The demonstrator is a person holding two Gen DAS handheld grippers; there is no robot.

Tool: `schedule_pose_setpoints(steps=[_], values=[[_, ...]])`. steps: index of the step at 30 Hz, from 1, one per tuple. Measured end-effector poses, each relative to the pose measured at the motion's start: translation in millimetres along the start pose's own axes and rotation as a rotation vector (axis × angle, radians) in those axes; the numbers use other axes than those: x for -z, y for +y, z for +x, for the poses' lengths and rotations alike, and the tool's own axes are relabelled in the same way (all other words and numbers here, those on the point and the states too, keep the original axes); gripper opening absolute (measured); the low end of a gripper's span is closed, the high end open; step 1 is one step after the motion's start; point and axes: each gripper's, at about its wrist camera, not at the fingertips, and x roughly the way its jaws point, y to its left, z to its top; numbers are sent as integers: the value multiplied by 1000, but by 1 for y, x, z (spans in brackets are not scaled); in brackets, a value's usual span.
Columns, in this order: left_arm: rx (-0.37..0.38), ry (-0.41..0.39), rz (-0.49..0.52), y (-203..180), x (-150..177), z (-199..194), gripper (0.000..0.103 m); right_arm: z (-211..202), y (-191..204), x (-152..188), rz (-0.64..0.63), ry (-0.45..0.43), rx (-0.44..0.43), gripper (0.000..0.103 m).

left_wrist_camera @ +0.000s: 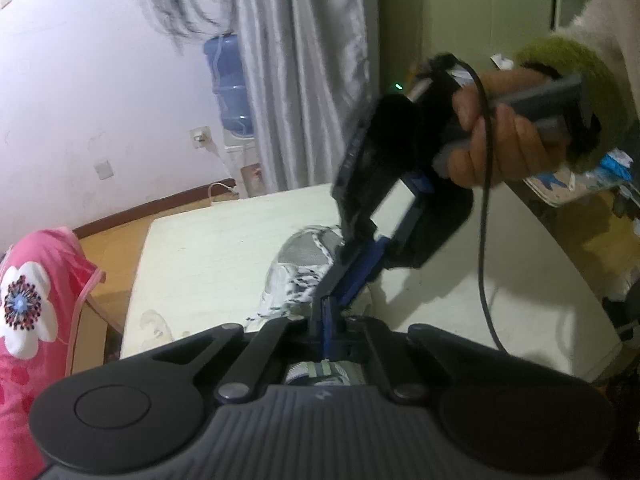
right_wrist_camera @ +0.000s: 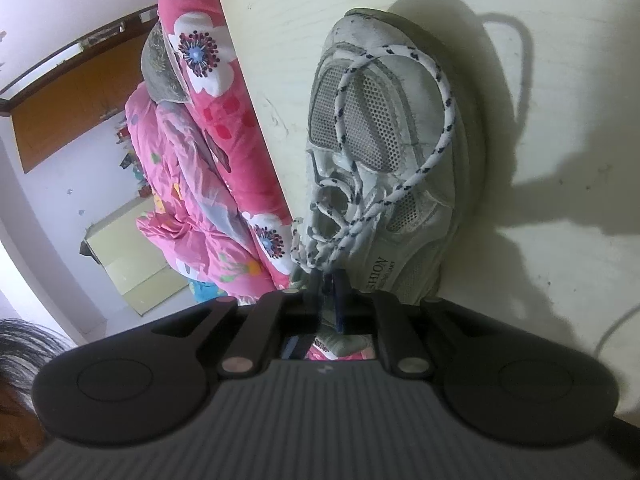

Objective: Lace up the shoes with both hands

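A grey shoe (right_wrist_camera: pixel 384 168) is laid near the table's (right_wrist_camera: pixel 560 240) left edge; its speckled lace (right_wrist_camera: pixel 446 120) is looped loose over the toe. The left gripper (left_wrist_camera: pixel 326 320) is seen fully closed; the right gripper (right_wrist_camera: pixel 328 284) is held narrow at the lace ends, grip unclear.

Fuzzy green cuff (left_wrist_camera: pixel 560 64), black grippers — blue jaws

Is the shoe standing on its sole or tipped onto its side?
On its sole. In the right wrist view the shoe rests flat on the table, with its laces and mesh top facing up.
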Motion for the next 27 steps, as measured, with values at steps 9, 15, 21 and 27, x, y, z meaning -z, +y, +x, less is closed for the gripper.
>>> schedule_pose_setpoints(steps=[9,15,21,27], values=[[-2,44,-31,1,-6,-4,1,3,-9,3,45,5,-41,14],[-11,67,23,-4,-8,7,5,6,-8,1,55,15,-43,14],[-11,91,64,-6,-11,16,5,7,-8,0,56,21,-46,14],[-3,92,85,-7,-12,16,2,6,-8,-2,55,16,-61,14]])
